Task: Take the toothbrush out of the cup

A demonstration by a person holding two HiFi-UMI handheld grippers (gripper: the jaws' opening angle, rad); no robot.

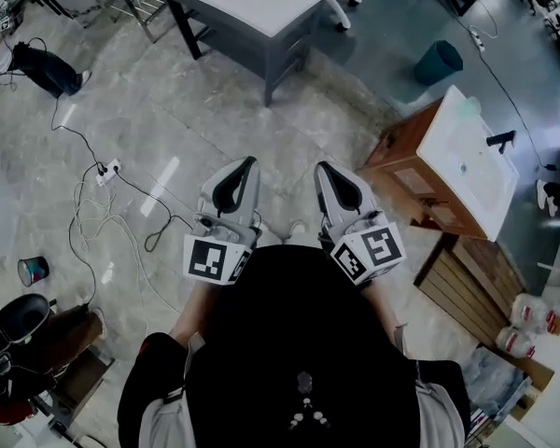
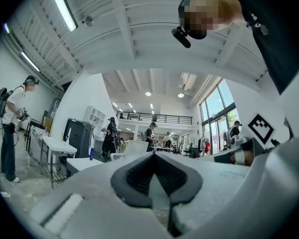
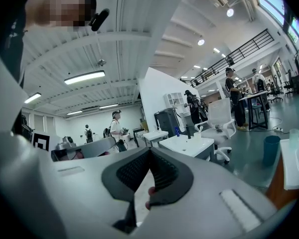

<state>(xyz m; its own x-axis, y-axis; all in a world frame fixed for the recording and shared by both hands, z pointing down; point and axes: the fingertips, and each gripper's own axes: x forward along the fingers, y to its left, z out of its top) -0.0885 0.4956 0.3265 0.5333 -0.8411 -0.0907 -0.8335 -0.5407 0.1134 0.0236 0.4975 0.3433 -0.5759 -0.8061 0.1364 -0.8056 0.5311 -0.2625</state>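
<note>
"Starting with the left gripper point(image 1: 247, 168), how do its jaws stand?" asks the first inspector.

"Pressed together," the second replies. "Its own view shows the dark ribbed pads point(image 2: 137, 176) meeting at the tip, with nothing between them. The tool is held close in front of the person's black top point(image 1: 299, 343), with its marker cube point(image 1: 215, 258) nearest the body."

"And the right gripper point(image 1: 325, 172)?"

"Likewise closed, pad against pad, and holding nothing. It sits near the left one, not touching it. Both point forward over the marbled floor point(image 1: 261, 138)."

"Location of the cup?"

"A pale translucent cup point(image 3: 294, 136) stands on the white top point(image 1: 467, 152) of the wooden vanity point(image 1: 415, 171), on the person's right. It is well apart from both grippers. A black faucet point(image 1: 499, 139) stands on the same top."

"The toothbrush?"

"Too small to make out in any view. I cannot confirm it in the cup."

"Other items noted?"

"A gray vanity point(image 1: 243, 40) with a white top stands ahead of the person. A teal bin point(image 1: 438, 62) sits on the floor beyond the wooden vanity. To the left, a power strip point(image 1: 107, 170) lies among loose cables point(image 1: 98, 217). The gripper views also show several people standing in a large hall, some beside white tables."
</note>
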